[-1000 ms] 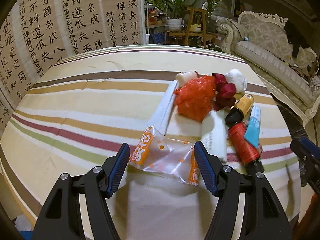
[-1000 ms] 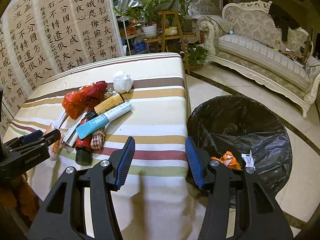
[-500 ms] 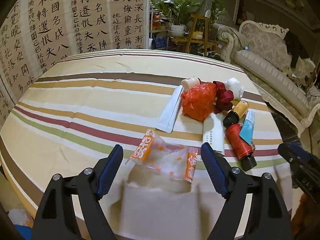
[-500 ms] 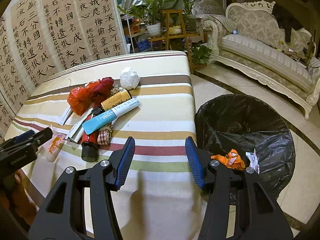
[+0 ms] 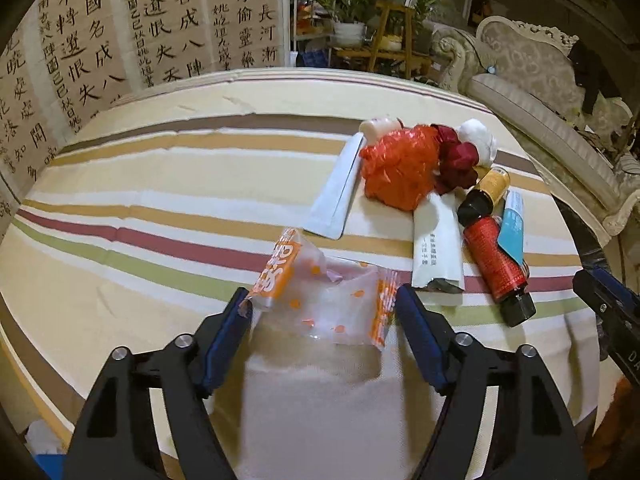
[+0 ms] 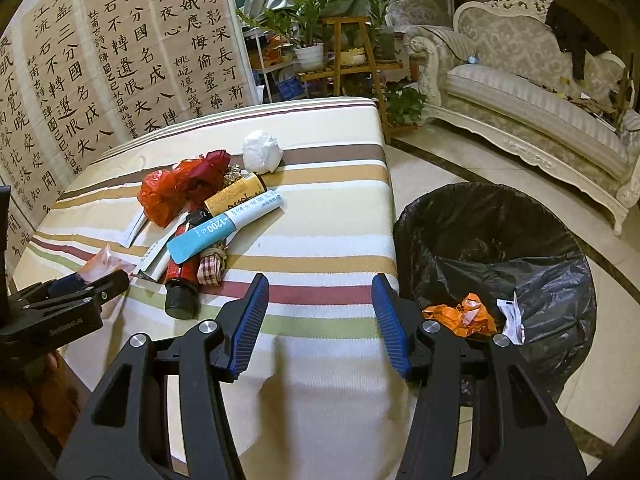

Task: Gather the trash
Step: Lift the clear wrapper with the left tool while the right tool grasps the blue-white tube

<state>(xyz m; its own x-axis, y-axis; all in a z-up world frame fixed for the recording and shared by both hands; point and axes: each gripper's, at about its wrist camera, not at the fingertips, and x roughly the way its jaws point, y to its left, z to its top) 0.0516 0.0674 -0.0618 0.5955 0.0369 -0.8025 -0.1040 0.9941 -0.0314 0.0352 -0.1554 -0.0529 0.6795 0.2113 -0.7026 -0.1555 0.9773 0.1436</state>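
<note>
Closing around a clear orange-printed wrapper (image 5: pixel 320 300) at table (image 5: pixel 120 184) edge, left gripper (image 5: pixel 322 320) has jaws wide, just been narrowing, its left pad brushing the wrapper's torn corner and the right pad a hair off, no squeeze yet; film looks feather-light, crinkly, slippery, so pinch the bunched middle, not a loose end. At 1 o'clock from it lies the pile: white sachet with unreadable print, red bottle (image 5: pixel 496 260), blue tube (image 6: pixel 216 232) marked "1200"; right gripper (image 6: pixel 320 320) hangs half open and empty, bin (image 6: pixel 500 248) at its 2 o'clock.
</note>
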